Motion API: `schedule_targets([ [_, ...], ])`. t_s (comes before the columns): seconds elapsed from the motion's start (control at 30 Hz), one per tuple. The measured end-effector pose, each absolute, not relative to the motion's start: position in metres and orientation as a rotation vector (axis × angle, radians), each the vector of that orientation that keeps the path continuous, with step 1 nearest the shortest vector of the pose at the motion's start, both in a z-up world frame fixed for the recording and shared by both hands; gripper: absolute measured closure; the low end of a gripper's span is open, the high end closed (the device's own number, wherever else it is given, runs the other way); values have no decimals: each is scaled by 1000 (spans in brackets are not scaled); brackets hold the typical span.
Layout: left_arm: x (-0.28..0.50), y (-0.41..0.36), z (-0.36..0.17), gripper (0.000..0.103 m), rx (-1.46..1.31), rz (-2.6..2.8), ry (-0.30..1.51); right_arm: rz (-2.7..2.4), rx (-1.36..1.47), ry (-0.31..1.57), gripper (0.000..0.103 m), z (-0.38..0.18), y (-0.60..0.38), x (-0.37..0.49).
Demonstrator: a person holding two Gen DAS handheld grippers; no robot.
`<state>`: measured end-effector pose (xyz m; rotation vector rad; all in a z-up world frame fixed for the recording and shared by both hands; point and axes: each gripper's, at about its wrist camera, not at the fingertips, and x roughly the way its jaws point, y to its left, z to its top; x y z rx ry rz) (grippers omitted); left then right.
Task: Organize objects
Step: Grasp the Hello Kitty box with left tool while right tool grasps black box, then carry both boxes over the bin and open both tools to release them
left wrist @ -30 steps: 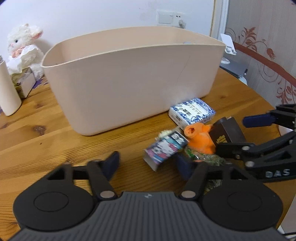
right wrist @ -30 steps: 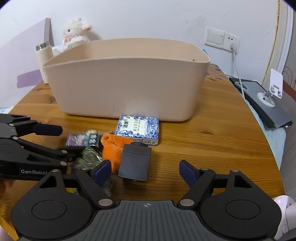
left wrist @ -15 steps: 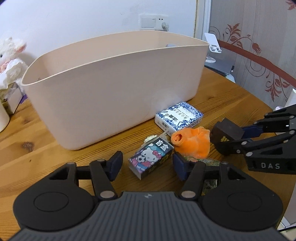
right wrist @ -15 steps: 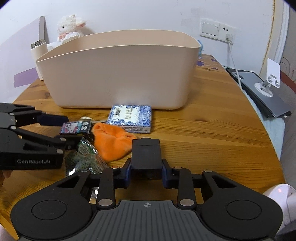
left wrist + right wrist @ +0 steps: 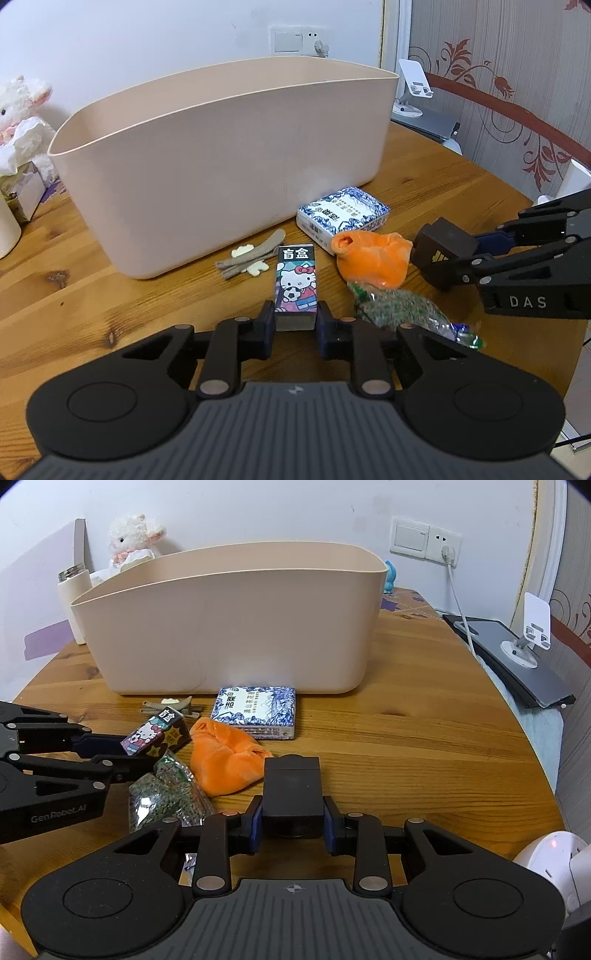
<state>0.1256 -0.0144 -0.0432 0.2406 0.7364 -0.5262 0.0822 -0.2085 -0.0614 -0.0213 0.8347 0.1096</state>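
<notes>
Ahead, beige bin (image 5: 229, 155); left gripper (image 5: 295, 325) clamps Hello Kitty box (image 5: 296, 284) (盲盒), right gripper (image 5: 291, 827) dark box (image 5: 291, 788).

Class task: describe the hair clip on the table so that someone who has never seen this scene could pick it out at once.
Find the big beige bin on the wooden table. At the foot of its near wall lies the hair clip: a slim grey-brown strip, the only thin, flat piece among boxes and packets.

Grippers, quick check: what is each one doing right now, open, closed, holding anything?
Left gripper: closed on the Hello Kitty box.
Right gripper: closed on the dark box.
</notes>
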Motion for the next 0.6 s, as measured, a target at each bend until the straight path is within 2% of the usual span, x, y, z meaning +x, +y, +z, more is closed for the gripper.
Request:
schedule_targets([
  [0.6,81,15,19,79,172,-502,570,102,-14,667,74,-7,-211,49],
])
